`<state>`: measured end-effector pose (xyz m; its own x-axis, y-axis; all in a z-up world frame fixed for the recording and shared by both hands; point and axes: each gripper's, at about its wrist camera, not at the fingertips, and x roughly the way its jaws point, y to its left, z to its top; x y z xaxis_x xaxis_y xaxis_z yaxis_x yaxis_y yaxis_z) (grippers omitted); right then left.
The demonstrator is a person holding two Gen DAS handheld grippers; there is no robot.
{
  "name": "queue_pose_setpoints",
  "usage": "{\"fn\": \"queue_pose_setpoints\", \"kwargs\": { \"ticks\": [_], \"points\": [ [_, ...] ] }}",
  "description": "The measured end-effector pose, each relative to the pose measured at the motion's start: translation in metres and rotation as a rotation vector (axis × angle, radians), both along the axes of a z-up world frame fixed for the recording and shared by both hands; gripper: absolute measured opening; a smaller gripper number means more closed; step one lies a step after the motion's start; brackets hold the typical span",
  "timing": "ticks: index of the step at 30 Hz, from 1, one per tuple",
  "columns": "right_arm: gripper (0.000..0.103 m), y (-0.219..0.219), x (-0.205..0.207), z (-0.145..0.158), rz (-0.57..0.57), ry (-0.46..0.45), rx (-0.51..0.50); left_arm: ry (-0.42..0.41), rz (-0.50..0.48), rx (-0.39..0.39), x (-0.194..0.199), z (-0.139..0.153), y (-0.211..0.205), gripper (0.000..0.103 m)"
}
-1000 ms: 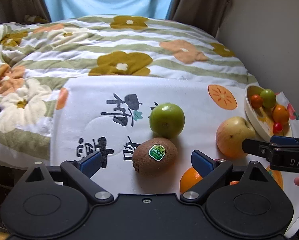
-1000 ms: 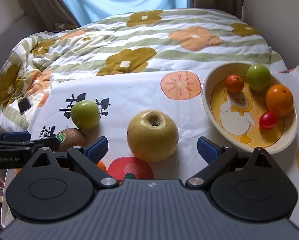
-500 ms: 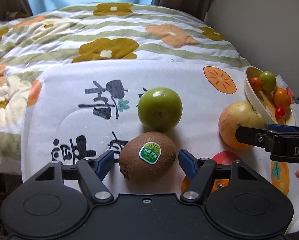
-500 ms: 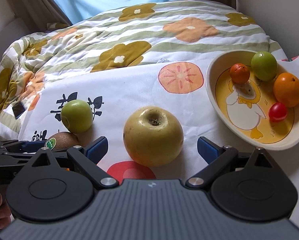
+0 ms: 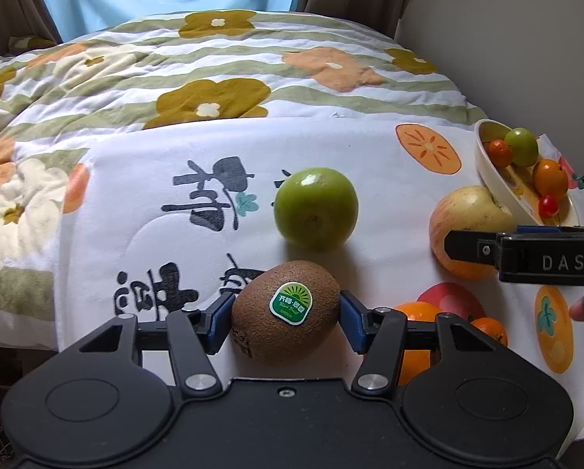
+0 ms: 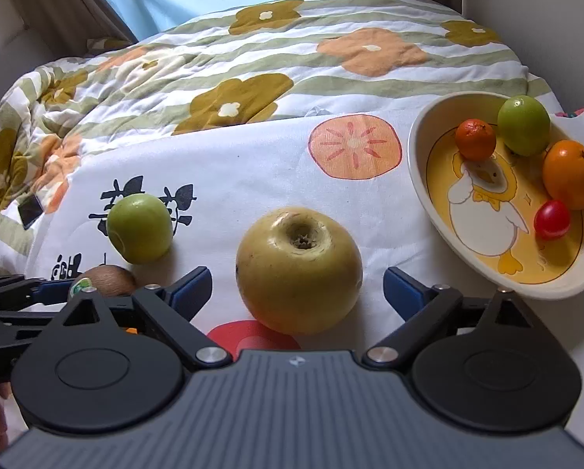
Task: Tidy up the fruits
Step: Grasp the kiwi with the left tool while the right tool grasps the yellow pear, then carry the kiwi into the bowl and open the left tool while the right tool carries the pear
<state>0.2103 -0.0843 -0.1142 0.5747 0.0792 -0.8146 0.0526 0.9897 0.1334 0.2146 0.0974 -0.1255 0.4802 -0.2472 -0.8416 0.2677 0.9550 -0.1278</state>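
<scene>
Nearest us, our left gripper (image 5: pixel 286 317) is closing its jaws on the stickered kiwi (image 5: pixel 285 312) at the near edge of the printed cloth (image 5: pixel 143 164), pads at its flanks, and it could squirt out. Our right gripper (image 6: pixel 298 291) stands open around the yellow apple (image 6: pixel 298 269), untouched, which may roll if nudged. Beyond sit a green fruit (image 5: pixel 315 208) and, at the cloth's right edge, the duck bowl (image 6: pixel 419 164).

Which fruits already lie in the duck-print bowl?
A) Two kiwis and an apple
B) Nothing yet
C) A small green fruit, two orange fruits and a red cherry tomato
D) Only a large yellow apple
C: the right wrist view shows the bowl holding a small green fruit, a small orange fruit, a larger orange and a red cherry tomato.
</scene>
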Motion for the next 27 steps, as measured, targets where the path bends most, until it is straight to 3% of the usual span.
{"fn": "queue_pose_setpoints", "kwargs": {
  "ticks": [15, 18, 27],
  "points": [
    [0.103, 0.005, 0.008, -0.005, 0.027, 0.015, -0.028, -0.04, 0.082, -0.004, -0.018, 0.011, 0.012, 0.06],
    [0.09, 0.005, 0.009, -0.006, 0.032, 0.021, -0.031, -0.056, 0.102, -0.006, -0.024, 0.017, 0.013, 0.06],
    [0.088, -0.005, 0.001, 0.0, 0.071, -0.029, -0.002, -0.11, 0.174, -0.002, -0.046, 0.04, 0.012, 0.06]
  ]
}}
